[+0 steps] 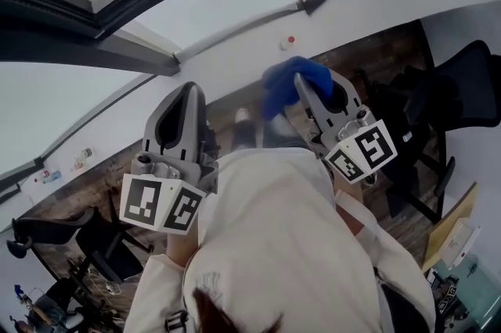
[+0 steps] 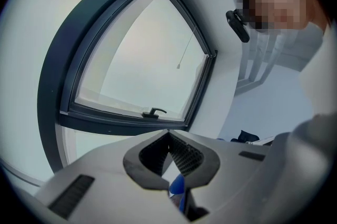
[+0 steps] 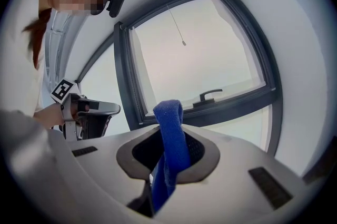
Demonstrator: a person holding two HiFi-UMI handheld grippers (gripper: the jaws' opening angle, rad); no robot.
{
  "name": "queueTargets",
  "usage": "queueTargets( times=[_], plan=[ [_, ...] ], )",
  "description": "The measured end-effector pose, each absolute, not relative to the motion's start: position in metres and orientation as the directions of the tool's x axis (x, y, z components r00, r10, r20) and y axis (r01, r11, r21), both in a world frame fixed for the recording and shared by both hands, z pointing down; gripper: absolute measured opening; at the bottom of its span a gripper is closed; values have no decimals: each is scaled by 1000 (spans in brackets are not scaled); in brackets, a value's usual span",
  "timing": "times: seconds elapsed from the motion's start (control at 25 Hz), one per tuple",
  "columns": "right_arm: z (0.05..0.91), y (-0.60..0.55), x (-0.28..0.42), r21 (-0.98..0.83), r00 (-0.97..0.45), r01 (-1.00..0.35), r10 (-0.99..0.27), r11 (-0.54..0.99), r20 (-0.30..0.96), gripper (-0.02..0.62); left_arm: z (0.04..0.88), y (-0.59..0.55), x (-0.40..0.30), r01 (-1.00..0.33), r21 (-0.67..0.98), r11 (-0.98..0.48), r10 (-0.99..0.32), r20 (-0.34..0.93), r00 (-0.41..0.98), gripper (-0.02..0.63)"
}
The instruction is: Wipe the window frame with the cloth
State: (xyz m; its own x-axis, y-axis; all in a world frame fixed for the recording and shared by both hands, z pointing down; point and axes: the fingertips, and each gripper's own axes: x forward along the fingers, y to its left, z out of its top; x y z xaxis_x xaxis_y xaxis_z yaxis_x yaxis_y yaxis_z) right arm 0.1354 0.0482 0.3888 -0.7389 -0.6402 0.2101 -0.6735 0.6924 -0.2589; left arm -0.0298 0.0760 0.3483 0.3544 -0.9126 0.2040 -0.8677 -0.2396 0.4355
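Cloth (image 3: 169,112): deep blue, nappy pile, folded into a narrow band. The right gripper (image 3: 169,132) has its jaws pressed onto it. A looped end stands up above the jaw tips, and the rest runs down between the pads, where it is lost in shadow. In the head view the cloth is a blurred blue bunch at that gripper's tip, in front of the white wall below the glass and apart from the dark frame.

Window frame (image 3: 124,75): dark grey, with a handle (image 3: 209,96) on the lower rail and a thin cord (image 3: 176,24) hanging before the pane. Its outer parts are cut off at the picture edges in all views.

Left gripper (image 2: 168,136): jaw tips pressed together, nothing pinched at the tips. A small blue patch shows in the gap low behind the pads, and what it is cannot be told. This gripper is raised beside the right one, pointing at the window.

The person's pale sleeve (image 1: 290,245) covers the lower middle of the head view.
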Motion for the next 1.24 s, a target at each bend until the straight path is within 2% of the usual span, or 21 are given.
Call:
queueTargets(
  times=[0.28, 1.24],
  plan=[
    [383, 52, 132, -194, -751, -660, -625, 726, 215, 54, 348, 86, -27, -868, 437, -236, -916, 199, 349, 5],
    [382, 69, 114, -153, -744, -663, -623, 732, 241, 52, 351, 103, -40, -856, 458, -242, -912, 194, 361, 5]
  ],
)
